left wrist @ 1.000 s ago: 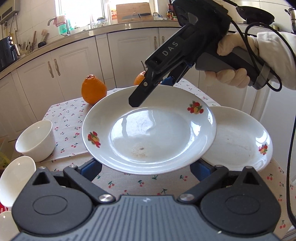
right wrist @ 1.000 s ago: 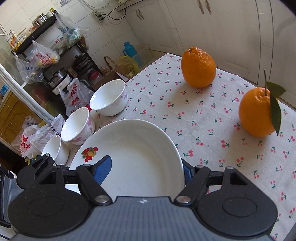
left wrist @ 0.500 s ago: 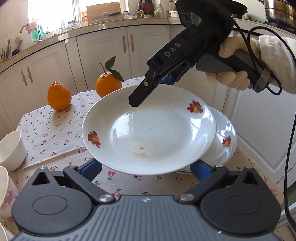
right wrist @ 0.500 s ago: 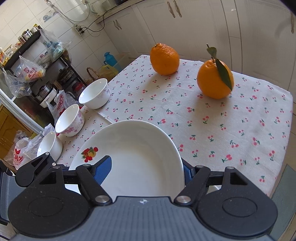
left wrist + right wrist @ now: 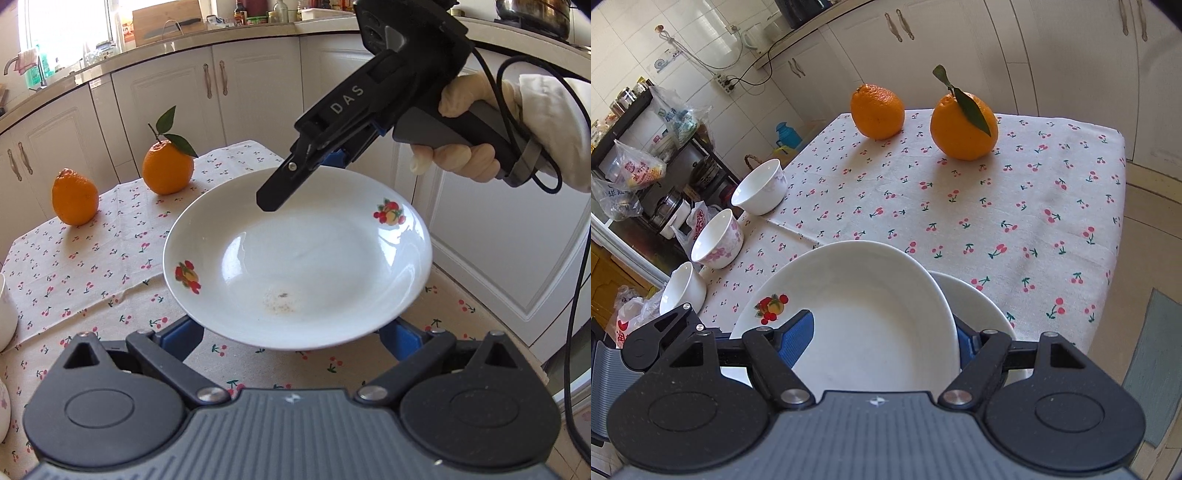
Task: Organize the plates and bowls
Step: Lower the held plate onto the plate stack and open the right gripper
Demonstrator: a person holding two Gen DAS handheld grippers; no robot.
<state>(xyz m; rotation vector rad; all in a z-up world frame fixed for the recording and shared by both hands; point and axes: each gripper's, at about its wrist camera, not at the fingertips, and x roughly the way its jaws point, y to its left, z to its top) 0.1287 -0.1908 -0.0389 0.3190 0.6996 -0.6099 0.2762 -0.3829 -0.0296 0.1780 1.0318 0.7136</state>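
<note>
Left wrist view. We see a white plate point(image 5: 297, 258) with two fruit prints held level above the cherry-print tablecloth point(image 5: 92, 266). The left tongs point(image 5: 291, 332) take it from the near side: their blue pads point(image 5: 181, 338) sit against the rim at either edge, so we read them as clamped on the plate. The right tongs point(image 5: 280, 192) reach in from the upper right, held by a gloved hand point(image 5: 465, 144); one black finger lies over the far rim and blue padding shows just behind it. Two oranges point(image 5: 168, 170) stand on the cloth beyond, one with a leafy stem. Part of a bowl point(image 5: 5, 314) shows at the left edge.

Right wrist view. The same plate point(image 5: 864, 314) fills the span between the right tongs point(image 5: 882, 339); one blue pad point(image 5: 796, 338) rests on the plate's inside and the other meets the opposite rim, a medium-wide grip on the plate. A second plate point(image 5: 975, 306) lies on the tablecloth point(image 5: 997, 206) directly below, partly covered by the held one. Three bowls point(image 5: 761, 186) stand in a row along the table's left edge. The two oranges point(image 5: 962, 127) sit at the far side.
</note>
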